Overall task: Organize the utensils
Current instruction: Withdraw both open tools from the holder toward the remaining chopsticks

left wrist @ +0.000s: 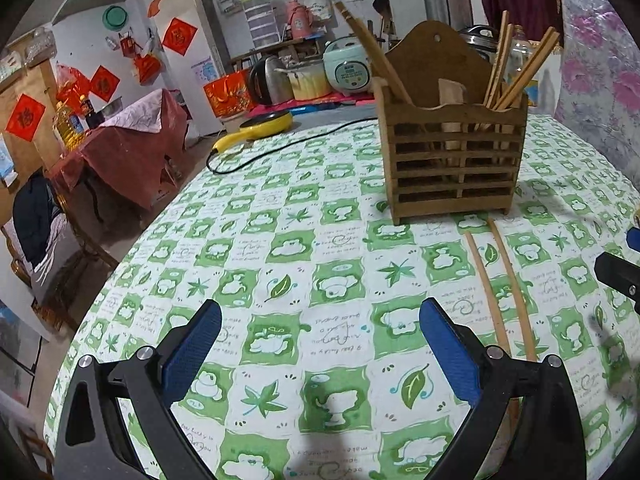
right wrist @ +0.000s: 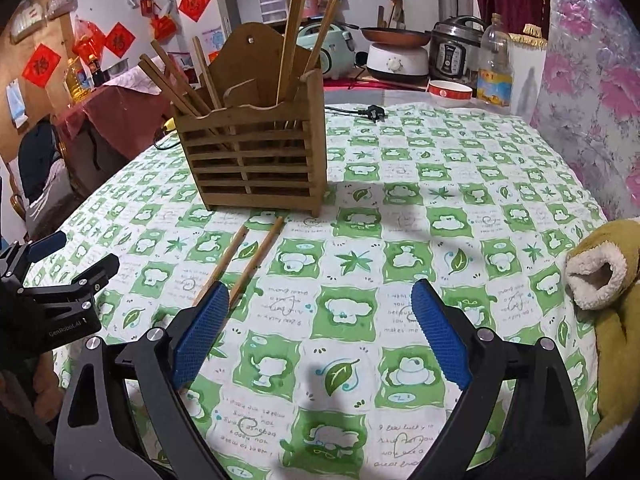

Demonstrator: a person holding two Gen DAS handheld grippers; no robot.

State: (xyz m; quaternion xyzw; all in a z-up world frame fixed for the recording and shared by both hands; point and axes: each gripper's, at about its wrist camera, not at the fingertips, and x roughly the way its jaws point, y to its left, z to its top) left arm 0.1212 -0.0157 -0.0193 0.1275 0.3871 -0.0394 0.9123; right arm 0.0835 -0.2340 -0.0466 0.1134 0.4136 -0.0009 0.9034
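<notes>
A slatted wooden utensil holder [left wrist: 452, 160] [right wrist: 256, 164] stands upright on the green-and-white tablecloth [left wrist: 280, 240] [right wrist: 400, 216], with several chopsticks leaning out of it. Two loose chopsticks [left wrist: 500, 292] [right wrist: 240, 264] lie side by side on the cloth just in front of the holder. My left gripper [left wrist: 320, 340] is open, low over bare cloth, with the pair lying to the right of its right finger. My right gripper [right wrist: 320, 328] is open wide with nothing between the fingers; the near ends of the pair run behind its left finger.
A black power cord [left wrist: 280, 148] and a yellow pan [left wrist: 264, 122] lie at the table's far left. A plug [right wrist: 370, 112], bowl [right wrist: 450, 92], plastic bottle and cookers stand at the back. A fleece-lined sleeve [right wrist: 600, 280] rests at the right table edge.
</notes>
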